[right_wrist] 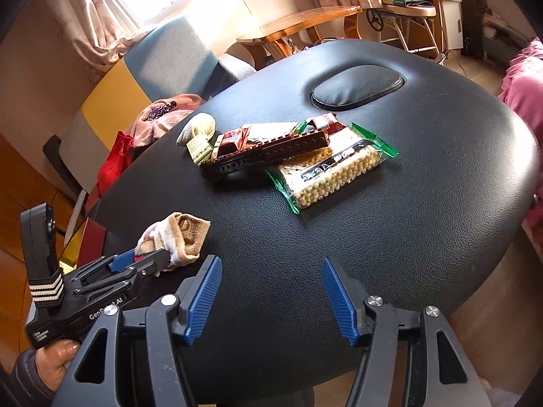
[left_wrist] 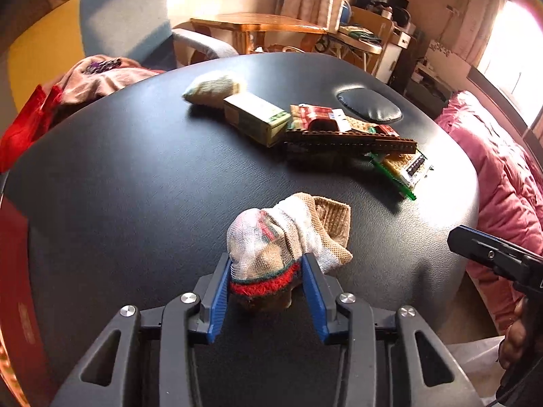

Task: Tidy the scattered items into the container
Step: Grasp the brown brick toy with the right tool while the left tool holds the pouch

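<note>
A rolled sock, white and beige with a red and green cuff, lies on the black padded table between the blue pads of my left gripper, which is shut on it. The right wrist view shows the same sock and left gripper at the lower left. My right gripper is open above bare table. Farther off, a low brown container holds a red-brown packet. A green-edged cracker packet lies partly under it. A tan box and a second rolled sock lie beside it.
An oval cushion is set into the table's far end. A pink quilt lies past the right edge. Red cloth and pink cloth hang at the left edge. An armchair and a wooden table stand behind.
</note>
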`<state>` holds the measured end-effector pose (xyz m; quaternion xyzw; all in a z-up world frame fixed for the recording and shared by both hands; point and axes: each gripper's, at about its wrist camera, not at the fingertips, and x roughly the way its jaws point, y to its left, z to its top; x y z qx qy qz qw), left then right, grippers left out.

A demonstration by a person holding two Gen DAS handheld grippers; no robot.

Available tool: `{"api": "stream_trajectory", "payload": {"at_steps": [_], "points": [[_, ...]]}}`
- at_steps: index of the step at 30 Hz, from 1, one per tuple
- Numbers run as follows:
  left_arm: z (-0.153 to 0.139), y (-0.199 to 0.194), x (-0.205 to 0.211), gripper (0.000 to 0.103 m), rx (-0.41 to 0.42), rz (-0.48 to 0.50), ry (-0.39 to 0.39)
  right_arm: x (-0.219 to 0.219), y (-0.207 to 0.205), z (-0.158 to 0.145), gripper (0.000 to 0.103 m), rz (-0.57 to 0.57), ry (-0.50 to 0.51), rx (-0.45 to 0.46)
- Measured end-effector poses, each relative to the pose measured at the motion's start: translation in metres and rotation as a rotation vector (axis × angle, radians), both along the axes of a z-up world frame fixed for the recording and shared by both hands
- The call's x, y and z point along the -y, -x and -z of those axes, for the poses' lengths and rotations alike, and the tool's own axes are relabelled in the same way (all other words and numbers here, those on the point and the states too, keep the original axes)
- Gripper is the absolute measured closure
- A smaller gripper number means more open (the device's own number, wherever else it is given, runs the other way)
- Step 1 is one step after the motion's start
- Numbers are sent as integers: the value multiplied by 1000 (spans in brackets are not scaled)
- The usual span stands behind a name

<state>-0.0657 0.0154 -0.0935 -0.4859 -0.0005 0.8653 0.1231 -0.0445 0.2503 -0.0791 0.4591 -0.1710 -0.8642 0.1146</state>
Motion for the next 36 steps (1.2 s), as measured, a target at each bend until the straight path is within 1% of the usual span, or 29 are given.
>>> {"api": "stream_trajectory", "payload": {"at_steps": [3,6,7,8,11,16,19,20,22,25,26,32,33,35,36], "points": [[1,-17,21,64,10,-54,-20,3,-4,-2,40,-24,2,-8],[1,-36,42,64,20,-94,-25,7,5,-12,40,-85,-26,-47],[1,-42,48,64,22,-107,-25,8,11,-17,35,-103,-45,-62],[1,-46,53,64,23,-120,-25,9,20,-22,34,-116,-71,-77],[3,-55,66,64,28,-150,-39,7,58,-34,33,-122,-131,-85],[7,-60,73,63,37,-170,-63,1,128,-34,32,-101,-142,-8],[7,-59,73,63,37,-171,-60,2,157,-19,32,-98,-115,76],[8,-60,73,63,38,-172,-61,5,161,-15,32,-118,-94,101],[9,-59,74,63,41,-174,-66,16,160,-10,32,-198,-20,141],[9,-59,75,62,43,-177,-73,40,130,-18,32,-400,119,158],[9,-59,75,62,42,-178,-74,46,118,-21,32,-440,140,153],[9,-60,75,62,43,-180,-78,57,70,-27,32,-480,110,123],[9,-60,76,62,44,-181,-79,59,65,-27,32,-472,78,114],[8,-61,76,62,46,-184,-80,63,63,-25,32,-430,-31,84],[8,-61,76,61,47,-185,-80,66,62,-25,33,-417,-65,68]]}}
